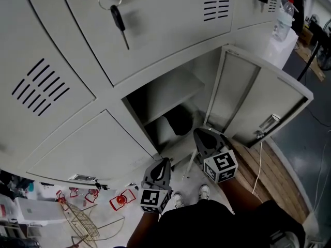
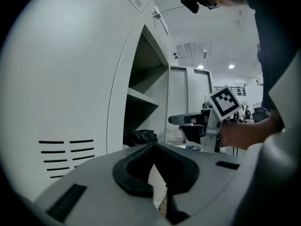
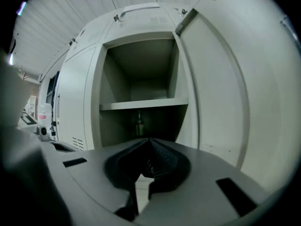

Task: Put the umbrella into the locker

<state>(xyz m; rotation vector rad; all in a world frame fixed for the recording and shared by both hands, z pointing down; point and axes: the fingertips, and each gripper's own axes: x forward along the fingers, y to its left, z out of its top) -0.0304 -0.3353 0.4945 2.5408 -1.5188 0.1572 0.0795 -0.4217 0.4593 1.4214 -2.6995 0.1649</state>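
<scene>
The black folded umbrella (image 1: 178, 121) lies inside the open locker compartment (image 1: 155, 138), under its shelf (image 1: 170, 98). In the left gripper view the umbrella (image 2: 140, 137) shows as a dark bundle on the compartment floor. My right gripper (image 1: 200, 134) hovers just in front of the opening, shut, with nothing between its jaws (image 3: 149, 140). It points into the locker, where a slim dark upright piece (image 3: 139, 124) stands below the shelf (image 3: 143, 104). My left gripper (image 1: 164, 163) is lower and to the left, also shut and empty (image 2: 153, 145). It sees the right gripper (image 2: 178, 120) ahead of it.
The locker door (image 1: 258, 102) stands swung open to the right. Keys (image 1: 118, 19) hang from the closed door above. A water bottle (image 1: 283, 18) sits on a cabinet at top right. A wire rack (image 1: 83, 222) and red items lie at bottom left, wooden planks (image 1: 269, 174) at right.
</scene>
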